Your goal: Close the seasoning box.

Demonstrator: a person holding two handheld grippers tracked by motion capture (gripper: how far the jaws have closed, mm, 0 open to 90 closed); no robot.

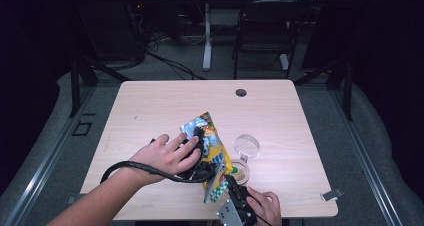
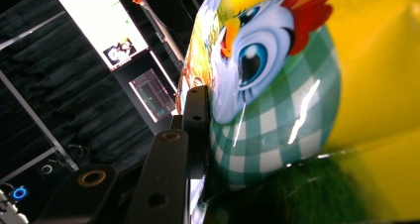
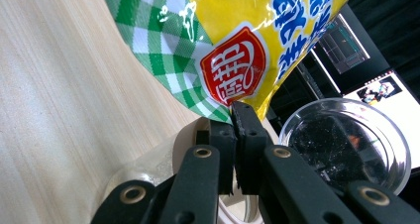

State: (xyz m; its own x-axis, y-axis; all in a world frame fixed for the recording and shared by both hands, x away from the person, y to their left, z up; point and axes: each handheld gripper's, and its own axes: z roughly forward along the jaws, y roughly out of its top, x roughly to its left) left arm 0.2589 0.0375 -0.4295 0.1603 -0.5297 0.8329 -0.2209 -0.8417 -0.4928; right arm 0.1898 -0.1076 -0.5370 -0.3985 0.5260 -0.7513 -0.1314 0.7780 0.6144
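Observation:
A yellow snack bag (image 1: 214,136) with green check and a cartoon chicken hangs tilted above the table, its opened silver top up and to the left. My left gripper (image 1: 200,147) grips its middle from the left. In the left gripper view one black finger (image 2: 196,115) presses against the bag (image 2: 297,85), and the other is hidden behind it. My right gripper (image 1: 231,182) is shut on the bag's lower corner. In the right gripper view the jaws (image 3: 237,116) meet on the checked corner of the bag (image 3: 237,26). A small beige bowl (image 1: 242,172) sits just below.
A clear round lid (image 1: 247,146) lies on the wooden table (image 1: 165,106) beside the bowl; it also appears at the right of the right gripper view (image 3: 346,140). A cable hole (image 1: 241,92) is near the far edge. A black chair (image 1: 265,26) stands beyond the table.

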